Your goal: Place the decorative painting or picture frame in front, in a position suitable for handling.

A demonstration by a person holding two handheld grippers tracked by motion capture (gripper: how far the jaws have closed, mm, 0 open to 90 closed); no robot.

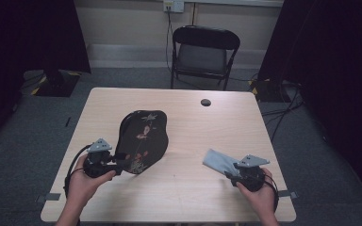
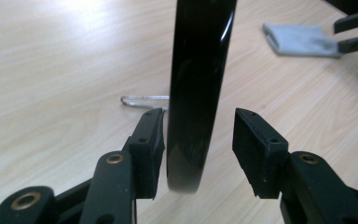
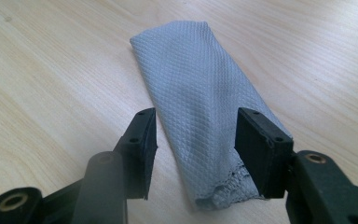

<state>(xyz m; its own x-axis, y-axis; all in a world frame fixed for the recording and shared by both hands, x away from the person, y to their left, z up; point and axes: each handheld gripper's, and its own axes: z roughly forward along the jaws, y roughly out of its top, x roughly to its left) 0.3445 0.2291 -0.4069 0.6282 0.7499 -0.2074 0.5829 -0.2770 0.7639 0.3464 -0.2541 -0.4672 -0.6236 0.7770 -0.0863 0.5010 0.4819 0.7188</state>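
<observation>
Black lacquered tray (image 1: 142, 141) with floral pattern stands tilted on edge between the spread left tongs (image 2: 198, 140); folded grey cloth (image 3: 205, 121) lies between the spread right tongs (image 3: 196, 154) on the tabletop (image 1: 193, 188), wiping not yet begun.

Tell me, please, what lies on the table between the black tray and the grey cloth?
Nothing: in the high view, bare wooden table separates the black tray from the grey cloth.

You worked in what looked like a recording lab: black curtains (image 1: 23, 37) hung at ten and two o'clock, grey carpet (image 1: 28, 136) lay around the pale wooden surface (image 1: 202, 136), with a folding chair (image 1: 203, 52) and wall socket (image 1: 173, 5) at twelve.
</observation>
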